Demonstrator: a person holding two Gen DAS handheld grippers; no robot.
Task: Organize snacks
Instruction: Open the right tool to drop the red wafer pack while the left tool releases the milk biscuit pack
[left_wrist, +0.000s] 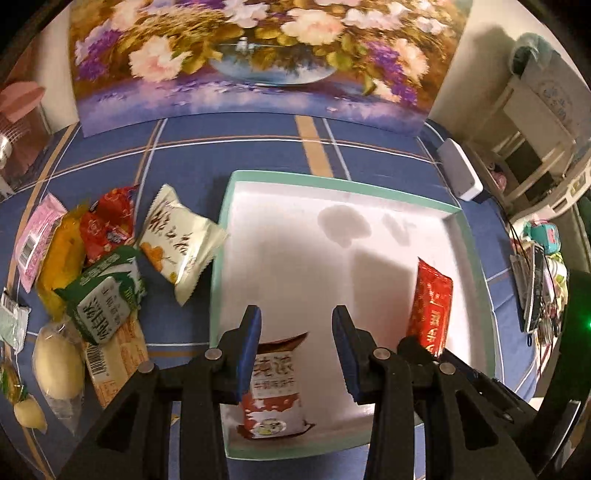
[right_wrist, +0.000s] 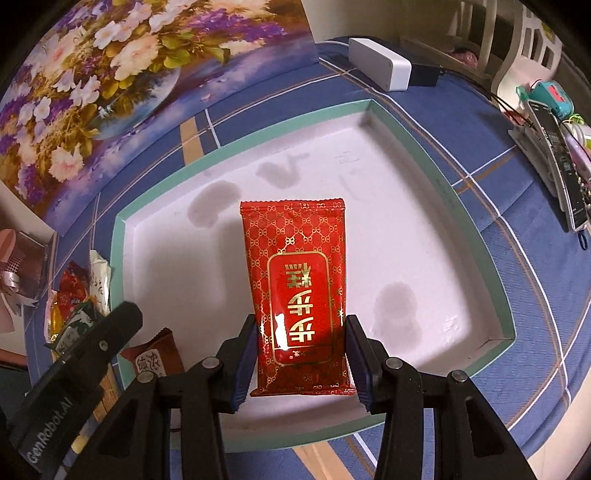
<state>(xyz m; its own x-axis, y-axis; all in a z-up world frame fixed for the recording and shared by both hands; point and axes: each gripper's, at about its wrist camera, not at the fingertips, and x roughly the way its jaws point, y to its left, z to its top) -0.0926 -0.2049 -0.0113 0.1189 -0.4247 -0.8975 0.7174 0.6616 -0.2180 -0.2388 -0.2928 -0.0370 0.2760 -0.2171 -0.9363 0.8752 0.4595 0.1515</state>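
Lying left on the blue plaid surface (left_wrist: 258, 147), a loose snack pile (left_wrist: 92, 266) waits beside the teal-rimmed tray (left_wrist: 476, 251). Your left tool (left_wrist: 297, 354) hangs half open over a brown biscuit packet (left_wrist: 275, 398) inside the tray, pads not pressing it. Your right tool (right_wrist: 301, 363) clamps the red packet (right_wrist: 295, 280) above the tray floor.

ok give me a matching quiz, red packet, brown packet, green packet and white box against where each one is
Things:
1 red packet
2 brown packet
3 green packet
4 white box

Places:
A in the pile left of the tray
B gripped in the right gripper
C on the cloth, past the tray's far right corner
D between the left gripper's fingers

Pairs: 1-B, 2-D, 3-A, 4-C
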